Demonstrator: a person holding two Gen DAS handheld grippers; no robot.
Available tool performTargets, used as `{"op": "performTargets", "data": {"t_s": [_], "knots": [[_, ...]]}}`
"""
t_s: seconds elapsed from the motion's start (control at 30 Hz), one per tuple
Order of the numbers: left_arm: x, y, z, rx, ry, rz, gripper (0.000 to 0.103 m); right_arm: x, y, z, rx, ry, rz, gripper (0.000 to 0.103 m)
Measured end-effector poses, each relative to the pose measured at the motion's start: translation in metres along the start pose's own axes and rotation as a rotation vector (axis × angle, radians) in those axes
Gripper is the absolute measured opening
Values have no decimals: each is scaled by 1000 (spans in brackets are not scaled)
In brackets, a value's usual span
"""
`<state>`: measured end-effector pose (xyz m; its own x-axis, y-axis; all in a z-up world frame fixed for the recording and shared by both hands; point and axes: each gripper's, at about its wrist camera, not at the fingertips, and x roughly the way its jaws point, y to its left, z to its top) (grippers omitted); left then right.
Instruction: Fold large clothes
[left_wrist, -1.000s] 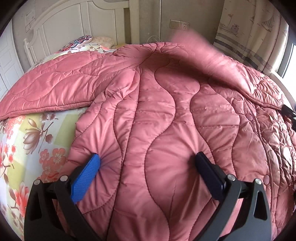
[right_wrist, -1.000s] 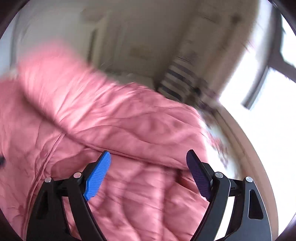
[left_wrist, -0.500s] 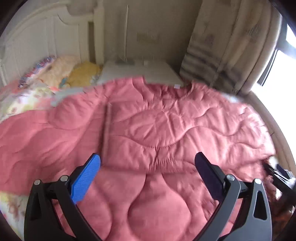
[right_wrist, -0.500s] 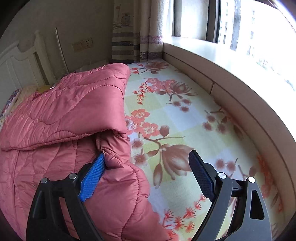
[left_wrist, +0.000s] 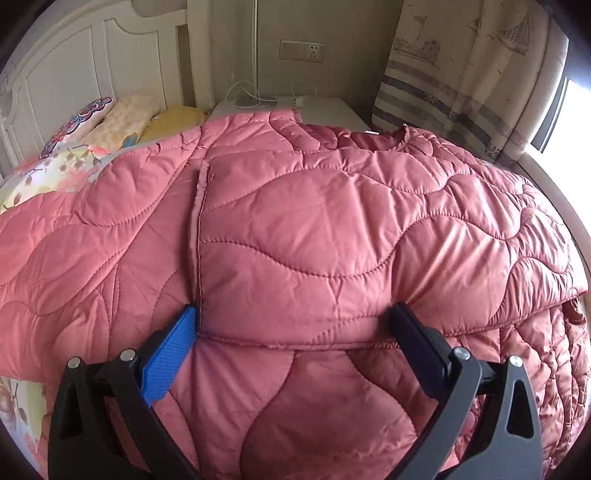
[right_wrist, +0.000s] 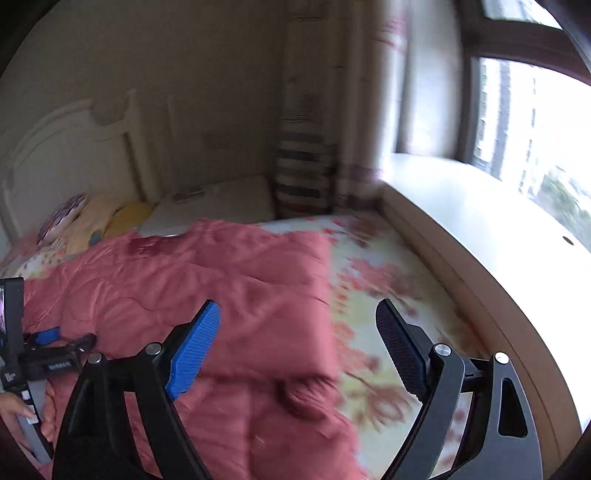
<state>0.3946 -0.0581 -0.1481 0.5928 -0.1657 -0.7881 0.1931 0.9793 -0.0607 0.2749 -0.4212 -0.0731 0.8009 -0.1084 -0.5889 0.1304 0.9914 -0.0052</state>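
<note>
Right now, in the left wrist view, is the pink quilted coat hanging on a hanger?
No: the pink quilted coat lies spread on the bed.

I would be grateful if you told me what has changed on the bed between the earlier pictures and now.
The right side of the pink quilted coat has been folded over its middle, baring the floral sheet beside it. The right gripper, whose left pad touched the coat's edge half a second ago, has lifted clear; its jaws, just opening, are empty. The left gripper stayed open and now hovers at the folded flap's hem. The pillows are unchanged.
</note>
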Motion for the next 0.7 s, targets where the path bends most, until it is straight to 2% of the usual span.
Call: {"op": "performTargets", "data": {"t_s": [0.07, 0.17, 0.23, 0.3, 0.37, 0.47, 0.57, 0.63, 0.67, 0.7], "knots": [[-5, 3, -5, -9, -6, -14, 101, 34, 16, 1, -41, 86, 36, 84], [-8, 8, -8, -24, -16, -36, 101, 92, 15, -20, -54, 264, -78, 88], [-10, 12, -8, -38, -24, -58, 101, 91, 3, -20, 30, 272, -74, 88], [-9, 13, -8, -45, -22, -63, 101, 81, 0, -6, 54, 248, -94, 88], [-9, 11, -7, -39, -19, -54, 101, 68, -1, 13, 70, 179, -60, 88], [-9, 9, -7, -32, -19, -47, 101, 76, -5, 38, 94, 142, 2, 88], [-11, 12, -8, -48, -25, -66, 101, 112, -13, 44, 97, 194, 3, 88], [-11, 13, -8, -52, -26, -71, 101, 150, -15, 29, 50, 308, 8, 89], [-11, 14, -8, -53, -27, -73, 101, 158, -16, 25, 44, 333, 3, 90], [-11, 14, -8, -56, -28, -76, 101, 155, -20, 25, 54, 308, 9, 90]]}}
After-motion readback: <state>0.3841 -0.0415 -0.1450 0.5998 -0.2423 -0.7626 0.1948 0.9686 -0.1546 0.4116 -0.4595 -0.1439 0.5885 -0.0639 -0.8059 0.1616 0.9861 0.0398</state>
